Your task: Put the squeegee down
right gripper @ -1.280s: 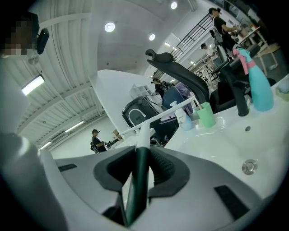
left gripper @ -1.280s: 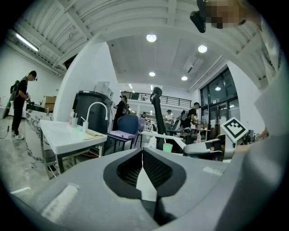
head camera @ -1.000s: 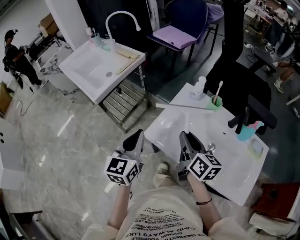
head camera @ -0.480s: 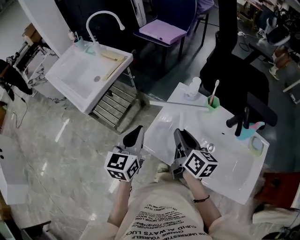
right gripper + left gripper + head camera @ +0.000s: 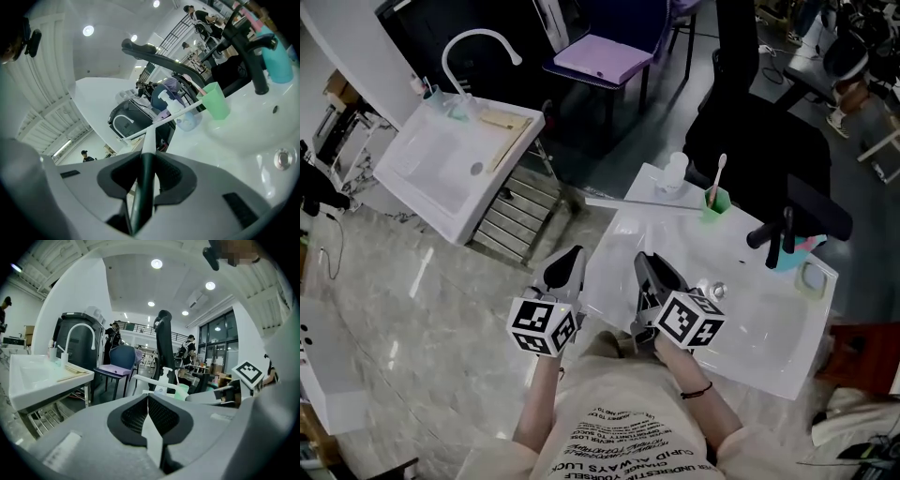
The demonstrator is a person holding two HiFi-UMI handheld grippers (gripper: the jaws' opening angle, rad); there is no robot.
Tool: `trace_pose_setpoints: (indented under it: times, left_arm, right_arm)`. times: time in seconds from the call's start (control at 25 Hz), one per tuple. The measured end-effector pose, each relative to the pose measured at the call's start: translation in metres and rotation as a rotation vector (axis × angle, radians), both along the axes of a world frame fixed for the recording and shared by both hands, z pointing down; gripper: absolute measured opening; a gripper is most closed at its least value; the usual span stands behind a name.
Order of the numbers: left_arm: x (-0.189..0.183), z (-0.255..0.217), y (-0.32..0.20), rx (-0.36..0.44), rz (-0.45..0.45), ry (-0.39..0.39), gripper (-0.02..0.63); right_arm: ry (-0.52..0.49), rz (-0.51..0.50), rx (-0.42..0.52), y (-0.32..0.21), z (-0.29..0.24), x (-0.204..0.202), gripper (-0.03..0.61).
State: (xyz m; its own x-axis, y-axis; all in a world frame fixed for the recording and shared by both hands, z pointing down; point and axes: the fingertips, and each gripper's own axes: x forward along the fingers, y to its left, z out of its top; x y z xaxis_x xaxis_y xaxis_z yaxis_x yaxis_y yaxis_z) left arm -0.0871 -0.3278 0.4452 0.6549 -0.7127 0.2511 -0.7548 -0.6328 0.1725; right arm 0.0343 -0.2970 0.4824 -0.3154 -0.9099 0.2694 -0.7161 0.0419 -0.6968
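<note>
Here, the right tool point(image 5: 142, 161) grips the squeegee point(image 5: 148, 140); the left tool point(image 5: 148, 400) sits closed.

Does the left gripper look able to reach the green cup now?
Probably not cleanly: the right gripper and the squeegee it holds lie between the left gripper and the green cup.

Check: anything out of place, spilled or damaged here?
Nothing spilled or broken. Only the squeegee, clamped by its handle in the right hand-held gripper, extends over the sink with one blade end jutting past the rim.
</note>
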Motion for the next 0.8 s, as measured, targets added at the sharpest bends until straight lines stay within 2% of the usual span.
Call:
trace_pose_setpoints:
  times: [0.32,0.8]
  left_arm:
    - [0.014,0.016,-0.019,-0.051,0.078,-0.017,0.023]
    - [0.026,0.054,-0.049,-0.155,0.275,-0.064,0.023]
  right_arm:
    - [0.021,0.037,-0.042,-0.011,0.015,-0.002,0.100]
    - [0.044,0.156,-0.106,-0.035,0.042,-0.014,0.100]
